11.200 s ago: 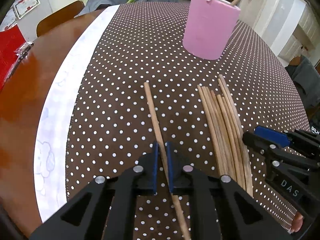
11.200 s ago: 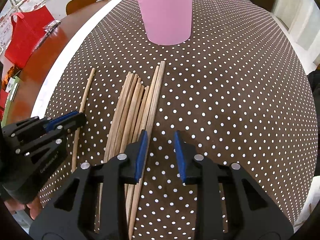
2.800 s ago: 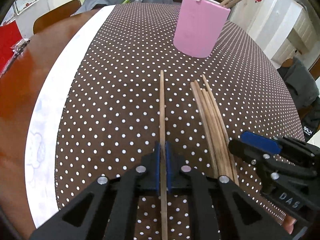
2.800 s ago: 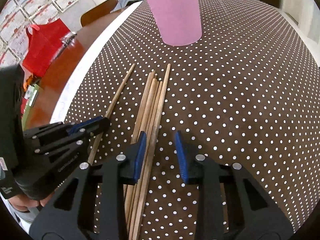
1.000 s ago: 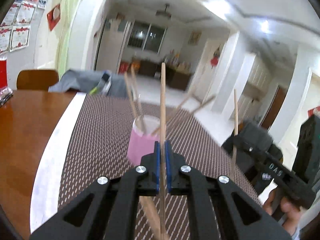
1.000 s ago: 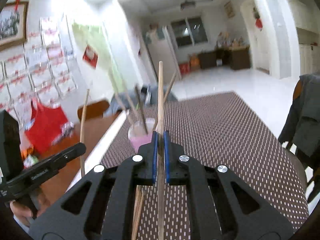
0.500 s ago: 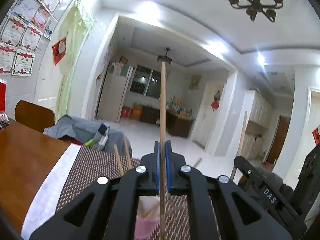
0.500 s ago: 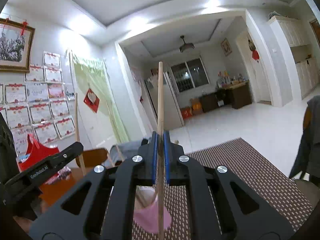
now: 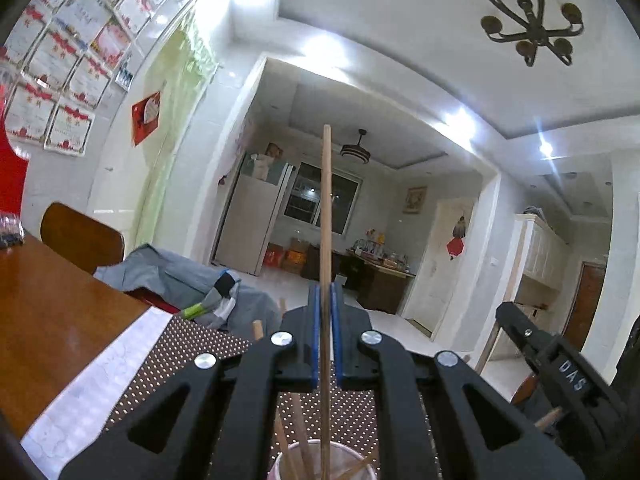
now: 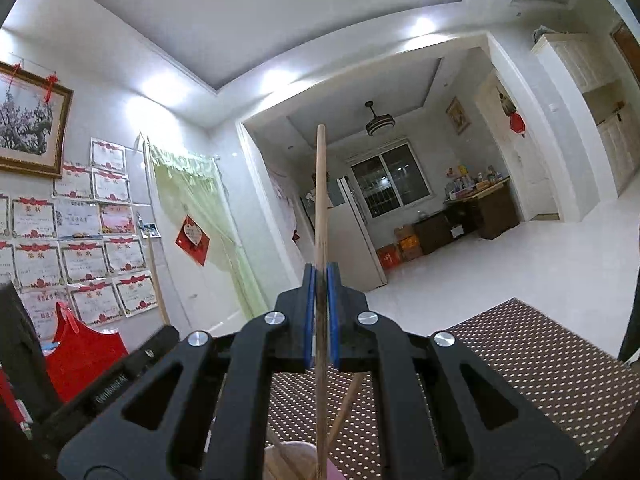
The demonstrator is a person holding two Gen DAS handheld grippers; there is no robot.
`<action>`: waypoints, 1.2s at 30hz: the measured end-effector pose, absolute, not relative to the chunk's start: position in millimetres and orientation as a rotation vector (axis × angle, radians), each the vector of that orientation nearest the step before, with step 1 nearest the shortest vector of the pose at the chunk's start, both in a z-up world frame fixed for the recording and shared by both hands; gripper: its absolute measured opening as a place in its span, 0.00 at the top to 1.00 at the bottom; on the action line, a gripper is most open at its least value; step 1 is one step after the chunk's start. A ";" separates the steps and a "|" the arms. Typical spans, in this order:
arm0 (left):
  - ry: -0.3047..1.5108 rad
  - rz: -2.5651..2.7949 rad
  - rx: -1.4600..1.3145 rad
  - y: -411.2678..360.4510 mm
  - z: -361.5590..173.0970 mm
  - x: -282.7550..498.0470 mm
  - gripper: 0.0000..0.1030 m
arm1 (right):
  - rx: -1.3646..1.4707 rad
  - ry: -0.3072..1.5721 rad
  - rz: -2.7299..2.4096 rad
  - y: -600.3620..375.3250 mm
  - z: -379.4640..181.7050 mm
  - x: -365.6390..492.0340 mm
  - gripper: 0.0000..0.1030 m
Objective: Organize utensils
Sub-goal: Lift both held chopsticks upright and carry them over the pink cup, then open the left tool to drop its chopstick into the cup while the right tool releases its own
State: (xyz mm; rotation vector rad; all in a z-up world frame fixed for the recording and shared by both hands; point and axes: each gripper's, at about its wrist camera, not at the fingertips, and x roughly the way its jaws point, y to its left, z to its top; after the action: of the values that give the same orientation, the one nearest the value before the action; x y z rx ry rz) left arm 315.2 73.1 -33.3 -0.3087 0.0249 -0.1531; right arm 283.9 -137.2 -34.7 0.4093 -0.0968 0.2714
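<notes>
My left gripper (image 9: pixel 325 292) is shut on a wooden chopstick (image 9: pixel 326 208) held upright, its lower end over the mouth of the pink cup (image 9: pixel 352 466), which holds several chopsticks. My right gripper (image 10: pixel 319 276) is shut on another upright chopstick (image 10: pixel 320 184), with the pink cup's rim (image 10: pixel 298 465) just below it. The right gripper (image 9: pixel 560 364) shows at the right of the left wrist view, and the left gripper (image 10: pixel 116 380) at the lower left of the right wrist view. The loose chopsticks on the table are out of view.
The brown dotted tablecloth (image 9: pixel 192 344) with a white border covers a wooden table (image 9: pixel 48 312). A wooden chair (image 9: pixel 80 236) and grey clothing (image 9: pixel 180 276) are at the far end. A red bag (image 10: pixel 80 352) stands at the left.
Both grippers have tilted further up with their chopsticks and now stand over the cup. The cup has dropped to the bottom edge of both views.
</notes>
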 end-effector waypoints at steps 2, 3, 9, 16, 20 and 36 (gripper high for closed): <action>0.037 -0.144 -0.279 70.8 -36.4 320.8 0.94 | 0.426 -0.103 0.282 -138.0 -37.0 285.2 0.93; 0.034 -0.143 -0.277 70.9 -38.3 321.2 0.94 | 0.434 -0.112 0.285 -138.5 -37.4 284.1 0.93; 0.085 -0.160 -0.250 65.9 -44.6 324.3 0.94 | 0.411 -0.132 0.310 -133.3 -34.6 282.5 0.93; 0.118 -0.166 -0.240 64.6 -41.8 322.8 0.72 | 0.380 -0.121 0.338 -131.5 -37.0 282.0 0.93; 0.133 -0.152 -0.233 65.1 -39.5 322.0 0.72 | 0.365 -0.127 0.341 -130.8 -38.7 279.8 0.93; 0.182 -0.131 -0.185 58.3 -35.7 323.9 0.63 | 0.347 -0.157 0.331 -119.7 -42.5 275.5 0.93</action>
State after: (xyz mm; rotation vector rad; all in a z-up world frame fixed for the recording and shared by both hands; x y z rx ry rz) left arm 323.9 58.3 -35.7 -0.1848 0.1816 -0.1311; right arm 275.5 -119.7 -42.5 0.3468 -0.1570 0.3309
